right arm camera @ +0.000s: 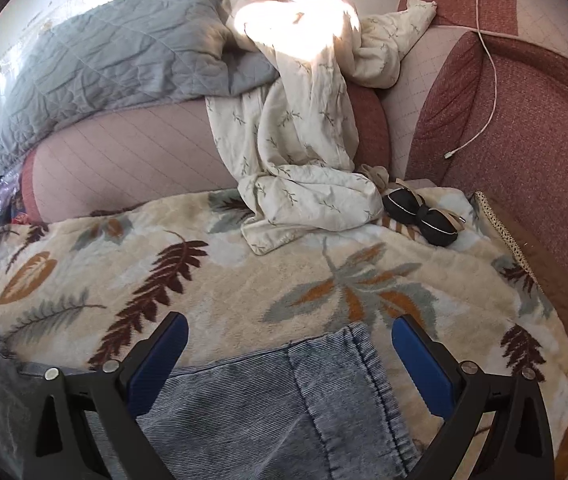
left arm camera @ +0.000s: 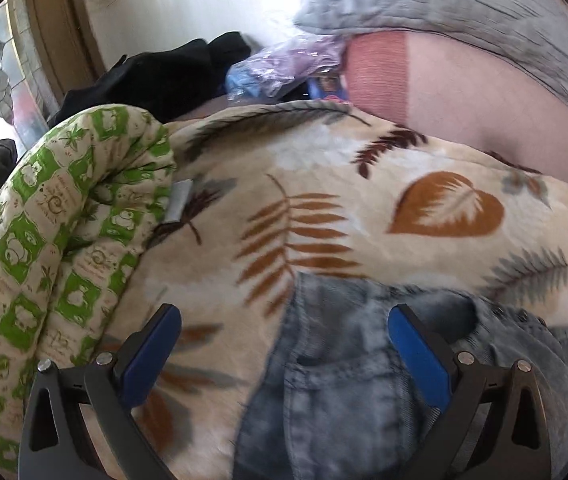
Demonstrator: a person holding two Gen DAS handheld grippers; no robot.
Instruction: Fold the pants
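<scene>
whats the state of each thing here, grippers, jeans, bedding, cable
left gripper: open, over the jeans' pocket area
right gripper: open, straddling a jeans hem
jeans: lying on the leaf blanket, ungripped
leaf blanket: spread out
green quilt: rolled up
cream sheet: crumpled
grey quilt: bunched by the wall
charging cable: loose, plug end free

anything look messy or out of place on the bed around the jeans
Yes: a crumpled cream sheet spills onto the leaf blanket beyond the jeans, and a loose white cable trails across the red cushion.
</scene>
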